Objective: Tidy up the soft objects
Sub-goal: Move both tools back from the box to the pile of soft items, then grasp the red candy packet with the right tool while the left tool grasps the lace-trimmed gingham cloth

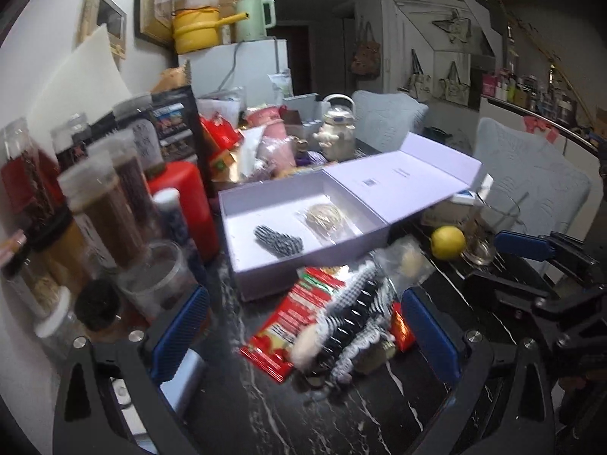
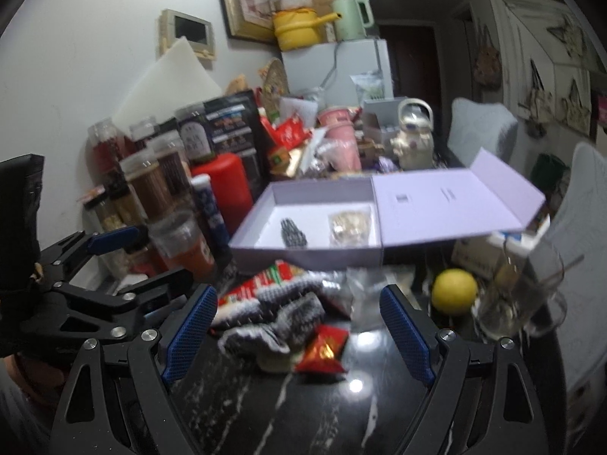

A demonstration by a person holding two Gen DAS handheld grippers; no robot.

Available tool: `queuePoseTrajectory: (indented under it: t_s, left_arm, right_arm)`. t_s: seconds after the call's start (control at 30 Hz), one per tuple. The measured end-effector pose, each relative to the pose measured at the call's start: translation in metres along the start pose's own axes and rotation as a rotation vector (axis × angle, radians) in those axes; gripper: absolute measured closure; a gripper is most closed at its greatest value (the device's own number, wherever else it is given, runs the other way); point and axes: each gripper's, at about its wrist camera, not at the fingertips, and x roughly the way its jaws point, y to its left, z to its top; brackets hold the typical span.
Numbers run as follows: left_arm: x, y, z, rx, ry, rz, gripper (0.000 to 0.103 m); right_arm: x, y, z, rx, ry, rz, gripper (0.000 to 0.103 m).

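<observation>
Cluttered black table (image 2: 265,417) — lemon (image 2: 454,291), jars (image 1: 102,208) around.

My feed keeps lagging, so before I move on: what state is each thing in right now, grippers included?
left gripper: open, empty, knitted pile between its fingers.
right gripper: open, empty.
lavender box: lid open, folded back to the right.
striped knit piece: lying inside the box.
bagged beige item: inside the box, beside it.
knitted pile: loose on the table, outside the box.

Knitted sock (image 1: 349,318) between spread left gripper (image 1: 303,330)
</observation>
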Motion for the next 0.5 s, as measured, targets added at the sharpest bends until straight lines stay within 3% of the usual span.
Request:
queuePoseTrajectory:
  t_s: [0.33, 0.5]
  left_arm:
    - [0.031, -0.006, -0.028, -0.067, 0.101, -0.098, 0.0]
    - [0.044, -0.006, -0.037, -0.071, 0.131, -0.071, 0.0]
  right_arm:
    - [0.02, -0.036, -0.03, 0.074, 0.086, -0.063, 0.015]
    - [0.041, -0.041, -0.038, 0.071, 0.139, -0.075, 0.015]
